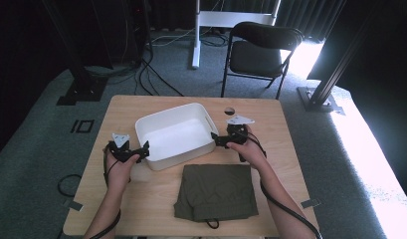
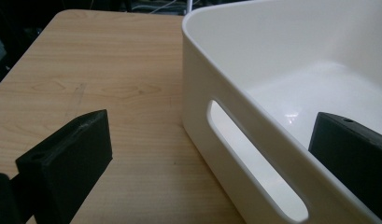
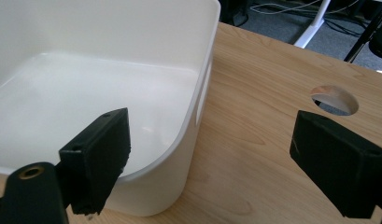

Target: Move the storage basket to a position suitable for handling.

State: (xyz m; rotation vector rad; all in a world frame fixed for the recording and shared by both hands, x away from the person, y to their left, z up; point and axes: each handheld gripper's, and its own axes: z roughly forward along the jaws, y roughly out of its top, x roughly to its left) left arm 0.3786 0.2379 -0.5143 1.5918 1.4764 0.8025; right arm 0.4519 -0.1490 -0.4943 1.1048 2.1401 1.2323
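Item: white plastic bin (image 1: 175, 134), empty, slotted handle (image 2: 254, 161) in each end wall; sits mid-table, slightly skewed to the table edges.
Left gripper (image 1: 144, 149): jaws spread wide, astride the bin's left end wall, one jaw inside, one outside; holds nothing yet.
Right gripper (image 1: 216, 139): jaws likewise wide, straddling the right end wall near its corner; no contact seen, nothing held.
Step in hand, as judged: taking the bin by both ends for a lift or shift.
Handling advice: close both sets of jaws on the wall at matching height, just above the handle slots; squeeze together, raise level, avoid tilting toward either side.
Risk: thin smooth wall, likely to slip under a one-sided or shallow pinch.
Nearby: folded olive-green garment (image 1: 216, 191), near the bin's front side, apart from it.
Support: wooden table (image 1: 270, 114), round cable hole (image 3: 334, 99) beyond the right end.
Background: black folding chair (image 1: 258, 50), on carpet behind the table.
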